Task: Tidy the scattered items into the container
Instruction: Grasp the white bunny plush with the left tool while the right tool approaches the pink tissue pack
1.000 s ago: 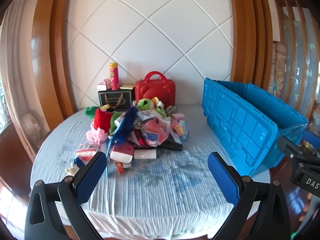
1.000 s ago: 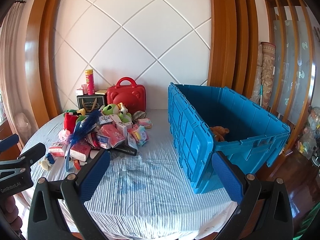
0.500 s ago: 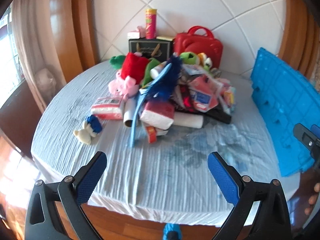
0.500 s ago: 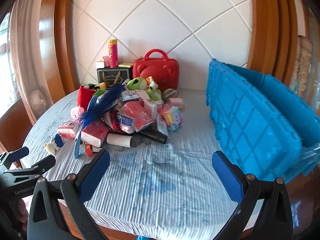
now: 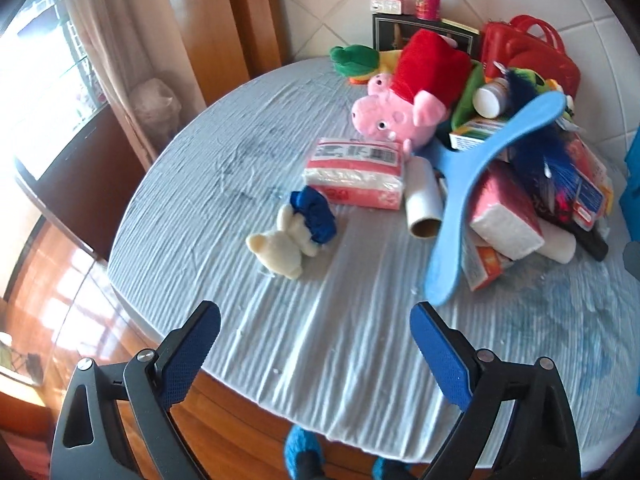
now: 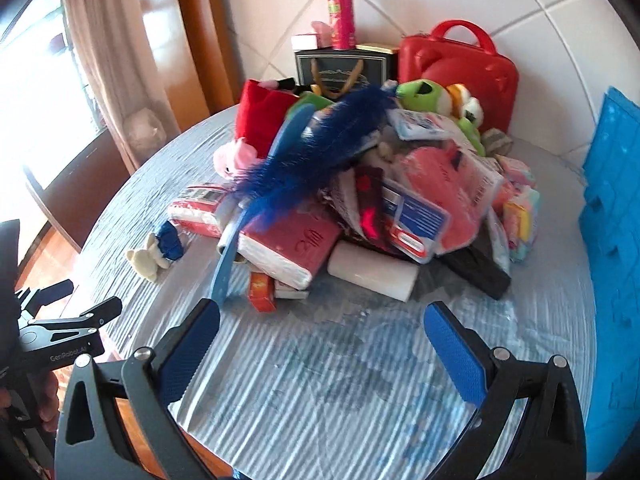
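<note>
We note the left claw (image 5: 315, 344) and right claw (image 6: 322, 344) both spread apart and empty above the near edge of the surface (image 5: 352, 344), with the scattered items heaped at its far side beside the blue container (image 6: 612, 248). The small white-and-blue plush (image 5: 296, 232), lying apart from the heap, looks soft and light, so we judge a pinch across its body safest; the tissue pack (image 5: 354, 174) should compress, while the long blue hanger (image 5: 476, 184) is stiff and may drag neighbours. The container's inside is hidden from both views.
</note>
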